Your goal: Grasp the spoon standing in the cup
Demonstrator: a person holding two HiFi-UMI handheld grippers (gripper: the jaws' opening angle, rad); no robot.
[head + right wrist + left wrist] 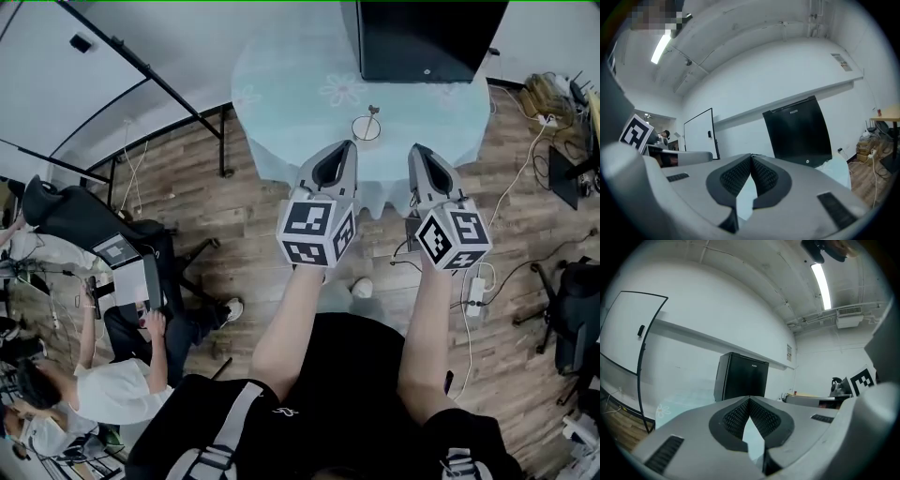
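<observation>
A cup [366, 128] with a spoon [372, 113] standing in it sits near the front of a round table under a pale blue cloth [281, 94]. Both grippers hover side by side at the table's near edge, short of the cup. My left gripper [349, 146] is to the cup's lower left, my right gripper [416, 150] to its lower right. In each gripper view the jaw tips meet with nothing between them: left gripper [749, 399], right gripper [751, 157]. Neither gripper view shows the cup or spoon.
A black mini fridge [427, 37] stands at the table's far side. A whiteboard on a black frame [84, 84] stands to the left. People sit at desks at lower left [112, 375]. Cables and a power strip [476, 291] lie on the wooden floor at right.
</observation>
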